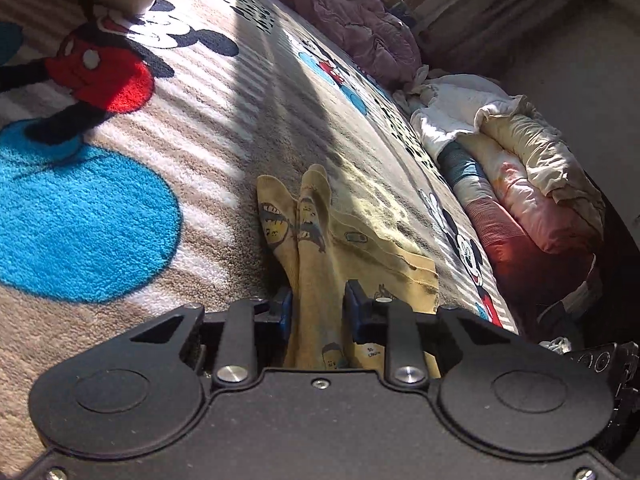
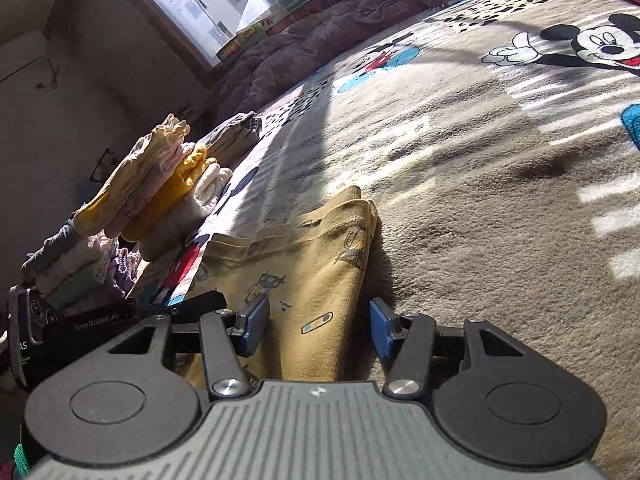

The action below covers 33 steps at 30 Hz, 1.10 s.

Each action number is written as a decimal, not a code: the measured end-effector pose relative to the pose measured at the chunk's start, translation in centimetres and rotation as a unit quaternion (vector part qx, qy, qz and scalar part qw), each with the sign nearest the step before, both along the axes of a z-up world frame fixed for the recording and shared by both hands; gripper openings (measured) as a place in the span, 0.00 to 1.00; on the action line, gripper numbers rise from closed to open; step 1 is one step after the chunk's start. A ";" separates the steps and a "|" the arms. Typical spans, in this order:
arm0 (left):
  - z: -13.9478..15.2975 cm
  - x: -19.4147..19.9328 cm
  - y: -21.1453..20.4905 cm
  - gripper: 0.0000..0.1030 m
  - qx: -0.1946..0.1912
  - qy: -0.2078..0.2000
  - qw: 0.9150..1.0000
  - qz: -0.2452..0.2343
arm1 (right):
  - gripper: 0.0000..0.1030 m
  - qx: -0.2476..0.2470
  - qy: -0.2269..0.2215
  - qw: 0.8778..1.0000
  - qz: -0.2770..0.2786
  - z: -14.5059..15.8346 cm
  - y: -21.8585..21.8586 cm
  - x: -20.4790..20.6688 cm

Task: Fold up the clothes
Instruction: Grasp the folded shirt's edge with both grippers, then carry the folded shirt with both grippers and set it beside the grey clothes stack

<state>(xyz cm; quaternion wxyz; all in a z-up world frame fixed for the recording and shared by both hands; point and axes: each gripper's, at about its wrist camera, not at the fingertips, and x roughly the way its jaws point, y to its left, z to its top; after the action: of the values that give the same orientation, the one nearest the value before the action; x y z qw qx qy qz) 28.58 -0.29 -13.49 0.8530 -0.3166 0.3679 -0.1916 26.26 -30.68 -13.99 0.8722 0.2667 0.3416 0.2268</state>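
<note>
Yellow garment (image 1: 320, 248) with cartoon prints lies on the fleece blanket (image 1: 224, 128) at lower centre of both views. Left claw (image 1: 318, 312) is clamped on a bunched fold of it. Right claw (image 2: 320, 326) stands apart, cloth between its pads, the right pad clear of it. Folded clothes (image 2: 160, 184) are stacked at left.

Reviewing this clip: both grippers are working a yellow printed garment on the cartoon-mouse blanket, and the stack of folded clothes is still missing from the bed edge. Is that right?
Not quite. A stack of folded clothes is there, at the bed's edge, shown in the right wrist view. The rest holds: the left gripper and right gripper both straddle the yellow printed garment on the cartoon-mouse blanket.
</note>
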 end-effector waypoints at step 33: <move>10.0 -8.5 -17.8 0.11 -0.051 -0.087 0.976 -0.193 | 0.18 0.137 -0.100 0.959 -0.225 2.5 -19.1 -24.7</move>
<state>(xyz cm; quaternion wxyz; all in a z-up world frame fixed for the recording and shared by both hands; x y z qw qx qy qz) 20.11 -18.12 -3.52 0.8112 -0.2648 0.3361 -0.3986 1.52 -49.81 -11.49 0.8856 0.4294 0.1491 0.0948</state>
